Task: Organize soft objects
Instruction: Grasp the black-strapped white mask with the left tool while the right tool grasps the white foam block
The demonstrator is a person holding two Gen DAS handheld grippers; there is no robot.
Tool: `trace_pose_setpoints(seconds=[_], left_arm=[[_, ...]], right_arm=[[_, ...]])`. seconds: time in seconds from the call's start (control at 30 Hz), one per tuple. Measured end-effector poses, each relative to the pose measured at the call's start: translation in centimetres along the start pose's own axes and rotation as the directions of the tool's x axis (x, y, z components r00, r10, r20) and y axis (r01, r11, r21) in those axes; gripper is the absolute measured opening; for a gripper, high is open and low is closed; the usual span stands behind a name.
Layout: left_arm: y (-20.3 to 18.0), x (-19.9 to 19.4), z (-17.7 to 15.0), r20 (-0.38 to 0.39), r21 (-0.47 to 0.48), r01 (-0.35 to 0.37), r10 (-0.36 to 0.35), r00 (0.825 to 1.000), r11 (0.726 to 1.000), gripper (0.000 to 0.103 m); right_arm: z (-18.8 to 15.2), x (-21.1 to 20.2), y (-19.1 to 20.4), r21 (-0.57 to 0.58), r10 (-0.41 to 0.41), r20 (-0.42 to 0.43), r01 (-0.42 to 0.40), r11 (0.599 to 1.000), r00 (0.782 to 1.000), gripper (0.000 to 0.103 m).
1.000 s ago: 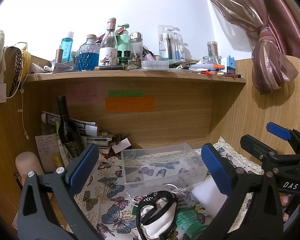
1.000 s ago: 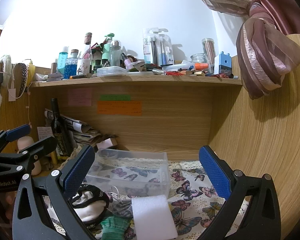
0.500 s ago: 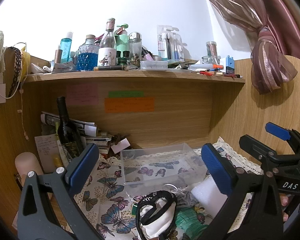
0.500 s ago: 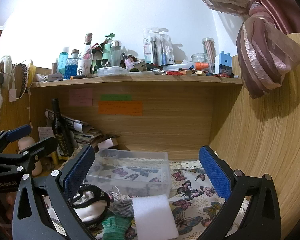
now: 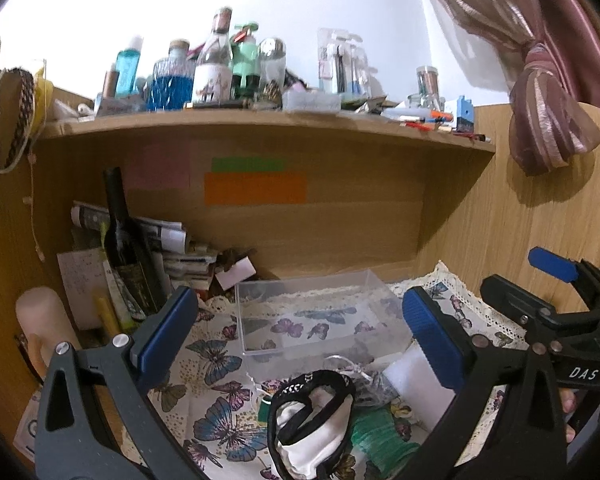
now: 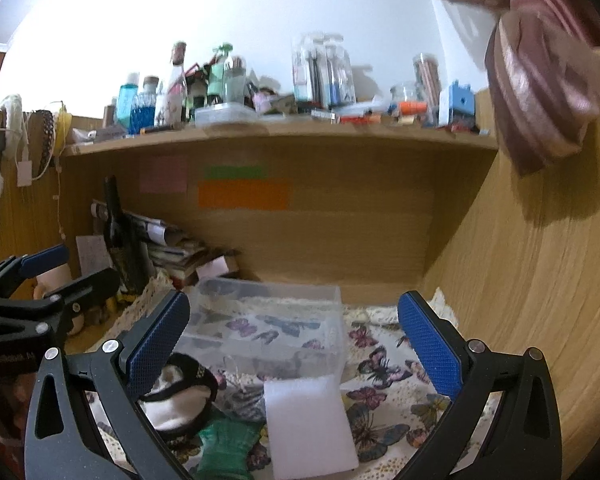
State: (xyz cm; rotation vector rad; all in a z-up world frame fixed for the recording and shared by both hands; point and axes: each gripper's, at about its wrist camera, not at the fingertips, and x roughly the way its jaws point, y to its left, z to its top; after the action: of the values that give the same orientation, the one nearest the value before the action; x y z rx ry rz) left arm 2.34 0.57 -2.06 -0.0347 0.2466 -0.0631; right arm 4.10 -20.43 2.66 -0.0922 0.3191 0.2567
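Note:
A clear plastic box (image 5: 316, 316) stands empty on the butterfly cloth (image 5: 216, 360); it also shows in the right wrist view (image 6: 268, 320). In front of it lie a white and black fabric piece (image 5: 312, 420), a green knitted item (image 5: 380, 436), a grey mesh bundle (image 5: 372, 384) and a white foam block (image 6: 308, 428). My left gripper (image 5: 300, 328) is open and empty above the fabric piece (image 6: 180, 396). My right gripper (image 6: 292, 332) is open and empty above the foam block (image 5: 416, 384).
A dark wine bottle (image 5: 126, 248) and stacked papers (image 5: 168, 244) stand at the back left under a shelf (image 5: 260, 120) crowded with bottles. A wooden side panel (image 6: 540, 280) closes the right side. A pink curtain (image 5: 540, 80) hangs above it.
The right gripper has moved forward and slightly down toward the foam block, and its view is blurred. The left gripper has barely moved.

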Motion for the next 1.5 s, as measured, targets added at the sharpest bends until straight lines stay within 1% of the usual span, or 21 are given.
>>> trace_pose_setpoints(seconds=[0.07,0.1,0.13,0.17,0.2,0.23,0.3,0.33,0.4,0.47,0.6,0.7,0.83,0.97,1.0,1.1,1.17,1.23,1.37,1.4,1.5], left_arm=[[0.4,0.6,-0.5,-0.013,-0.005,-0.031,0.031,0.999,1.000,0.103],[0.7,1.0,-0.9,-0.026,-0.003,-0.046,0.045,0.999,0.999,0.099],[1.0,1.4,-1.3,-0.046,0.002,-0.052,0.052,0.998,0.999,0.090],[1.1,1.8,-1.7,-0.063,0.006,-0.058,0.058,0.996,0.998,0.086],[1.2,2.4,-2.3,-0.095,0.012,-0.065,0.065,0.993,0.998,0.084],[1.3,2.8,-2.8,-0.113,0.015,-0.064,0.065,0.991,0.998,0.082],[1.5,3.7,-4.1,-0.163,0.017,-0.058,0.060,0.985,0.998,0.079],[1.5,4.0,-4.6,-0.181,0.018,-0.054,0.057,0.982,0.998,0.076],[1.5,5.0,-6.0,-0.230,0.013,-0.046,0.048,0.972,0.999,0.075],[1.5,5.6,-7.0,-0.265,0.002,-0.038,0.037,0.964,0.999,0.074],[1.7,6.9,-8.8,-0.342,-0.036,0.004,-0.016,0.939,0.999,0.074],[0.8,7.3,-9.6,-0.359,-0.031,0.056,-0.064,0.931,0.998,0.075],[-0.2,8.2,-10.3,-0.389,-0.007,0.064,-0.061,0.919,0.998,0.087],[-0.6,9.7,-11.1,-0.435,-0.016,0.061,-0.062,0.898,0.998,0.087],[-0.6,9.9,-11.2,-0.438,-0.020,0.061,-0.064,0.897,0.998,0.084],[-0.4,10.1,-11.3,-0.441,-0.034,0.061,-0.070,0.895,0.998,0.065],[-0.2,10.0,-11.3,-0.437,-0.041,0.054,-0.067,0.897,0.998,0.058],[0.1,9.7,-11.2,-0.435,-0.053,0.055,-0.073,0.898,0.997,0.048],[0.7,8.8,-10.9,-0.427,-0.077,0.064,-0.091,0.900,0.995,0.039],[0.9,8.5,-10.7,-0.421,-0.084,0.067,-0.096,0.902,0.994,0.035],[1.2,7.3,-9.9,-0.398,-0.091,0.076,-0.106,0.911,0.993,0.030]], right_arm=[[-0.7,0.8,-0.6,0.011,0.000,-0.031,0.000,1.000,1.000,0.103],[-1.0,1.2,-0.8,0.015,-0.001,-0.046,0.001,1.000,0.999,0.103],[-1.4,1.6,-1.1,0.019,-0.001,-0.065,0.002,1.000,0.998,0.101],[-1.9,1.9,-1.4,0.021,-0.005,-0.081,0.007,1.000,0.997,0.099],[-2.3,2.4,-1.7,0.025,-0.011,-0.104,0.013,1.000,0.995,0.094],[-2.8,2.9,-2.1,0.030,-0.013,-0.131,0.017,0.999,0.991,0.089],[-3.9,4.0,-2.9,0.048,0.002,-0.190,0.007,0.999,0.982,0.085],[-4.5,4.5,-3.1,0.057,0.009,-0.216,0.003,0.998,0.976,0.085],[-5.6,5.4,-3.5,0.069,0.020,-0.259,-0.002,0.998,0.966,0.085],[-6.8,6.1,-3.7,0.078,0.040,-0.302,-0.017,0.997,0.952,0.085],[-8.2,6.9,-3.3,0.084,0.087,-0.364,-0.060,0.995,0.927,0.085],[-8.9,7.4,-2.6,0.078,0.110,-0.388,-0.086,0.993,0.915,0.086],[-10.0,8.7,-2.0,0.078,0.124,-0.431,-0.100,0.992,0.894,0.088],[-10.8,9.3,-1.8,0.064,0.121,-0.454,-0.103,0.993,0.883,0.088],[-10.9,9.3,-1.7,0.059,0.119,-0.455,-0.104,0.993,0.882,0.088],[-11.2,9.2,-1.6,0.035,0.107,-0.451,-0.103,0.994,0.886,0.088],[-11.3,9.1,-1.5,0.022,0.092,-0.447,-0.092,0.995,0.890,0.084],[-11.3,9.1,-1.6,0.015,0.081,-0.443,-0.083,0.996,0.893,0.080],[-11.0,8.5,-1.9,0.017,0.087,-0.425,-0.088,0.996,0.901,0.069],[-10.8,8.3,-1.9,0.016,0.086,-0.418,-0.087,0.996,0.904,0.065],[-10.2,7.6,-1.8,0.014,0.083,-0.400,-0.084,0.996,0.913,0.054]])
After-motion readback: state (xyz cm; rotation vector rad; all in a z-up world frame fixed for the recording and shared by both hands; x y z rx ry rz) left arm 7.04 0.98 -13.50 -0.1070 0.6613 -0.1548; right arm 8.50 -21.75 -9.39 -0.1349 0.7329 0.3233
